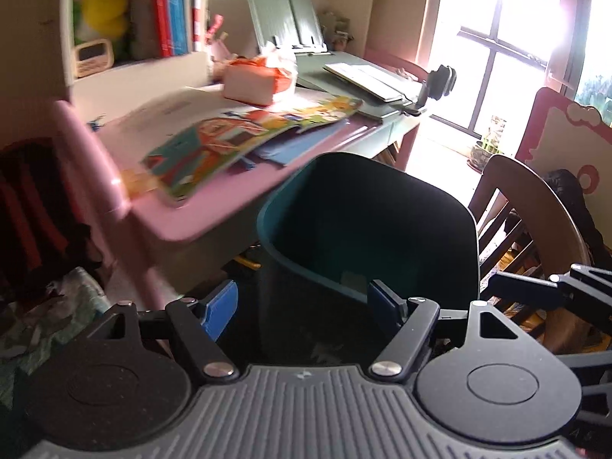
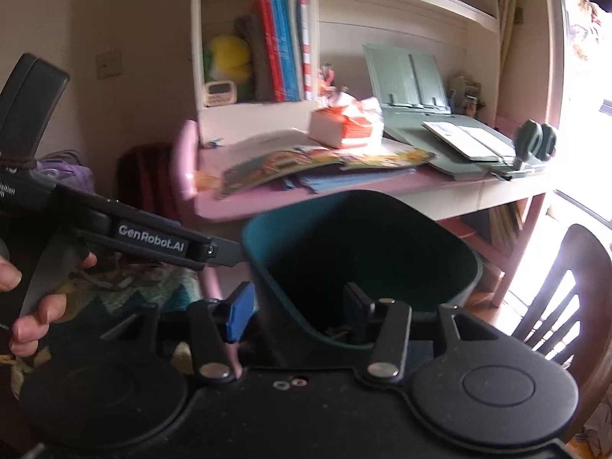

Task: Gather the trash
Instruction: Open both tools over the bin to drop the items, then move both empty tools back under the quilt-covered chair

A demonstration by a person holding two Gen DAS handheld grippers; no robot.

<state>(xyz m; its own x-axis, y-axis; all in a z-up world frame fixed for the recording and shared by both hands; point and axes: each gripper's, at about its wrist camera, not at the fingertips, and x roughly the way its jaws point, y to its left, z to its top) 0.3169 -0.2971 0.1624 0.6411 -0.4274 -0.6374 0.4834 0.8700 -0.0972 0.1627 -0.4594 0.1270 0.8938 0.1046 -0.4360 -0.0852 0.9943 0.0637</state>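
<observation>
Both grippers straddling the near rim of the bin, jaws wide.

Left gripper is sitting with its right pad inside the teal bin and its left pad outside the wall; right gripper likewise. Neither is gripping anything. Bin is standing below the front edge of the pink desk. Something small is lying at the bin's bottom, too dark to identify. A tissue pack is lying mid-desk, behind picture books.

Right tool spread wide astride near rim of teal bin, below front edge of pink worktop; left tool touching bin's left rim.
</observation>
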